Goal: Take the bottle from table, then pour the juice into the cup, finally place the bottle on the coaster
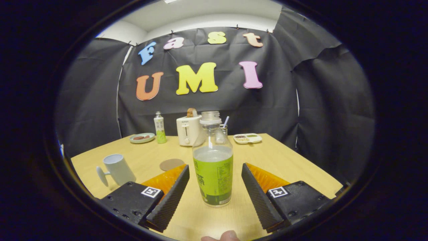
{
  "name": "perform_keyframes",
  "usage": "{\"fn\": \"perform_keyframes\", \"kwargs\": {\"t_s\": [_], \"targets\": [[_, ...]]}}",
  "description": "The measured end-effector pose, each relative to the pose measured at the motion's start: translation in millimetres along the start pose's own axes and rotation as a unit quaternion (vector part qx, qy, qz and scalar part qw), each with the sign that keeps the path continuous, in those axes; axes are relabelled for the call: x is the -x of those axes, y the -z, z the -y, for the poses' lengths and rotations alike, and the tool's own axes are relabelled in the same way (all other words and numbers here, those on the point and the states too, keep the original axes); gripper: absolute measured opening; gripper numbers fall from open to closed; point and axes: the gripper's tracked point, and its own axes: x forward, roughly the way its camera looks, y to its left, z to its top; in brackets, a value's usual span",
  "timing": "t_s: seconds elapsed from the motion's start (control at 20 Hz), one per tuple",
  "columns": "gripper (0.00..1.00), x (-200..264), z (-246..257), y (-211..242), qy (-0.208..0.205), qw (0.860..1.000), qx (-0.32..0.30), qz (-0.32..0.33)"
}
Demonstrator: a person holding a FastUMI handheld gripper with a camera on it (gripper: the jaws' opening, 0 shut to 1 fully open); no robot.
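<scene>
Green-labelled bottle point(213, 160) upright between spread tool point(214, 187) fingers, untouched, hiding toaster's point(188, 130) edge

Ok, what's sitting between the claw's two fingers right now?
In the gripper view, the bottle stands upright on the table between the open claw's fingers, with bare wood either side; neither finger touches it.

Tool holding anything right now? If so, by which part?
Nothing held. The tool is open; the bottle stands upright on the table between its fingers, with a gap on each side.
</scene>
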Motion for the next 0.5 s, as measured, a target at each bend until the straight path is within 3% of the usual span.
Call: {"fn": "perform_keyframes", "kwargs": {"t_s": [0.35,0.5], "targets": [[1.00,-33.5,-0.1,12.6,-0.007,0.998,-0.030,-0.055],[0.92,-39.1,-5.8,11.4,-0.015,0.997,-0.030,-0.063]]}}
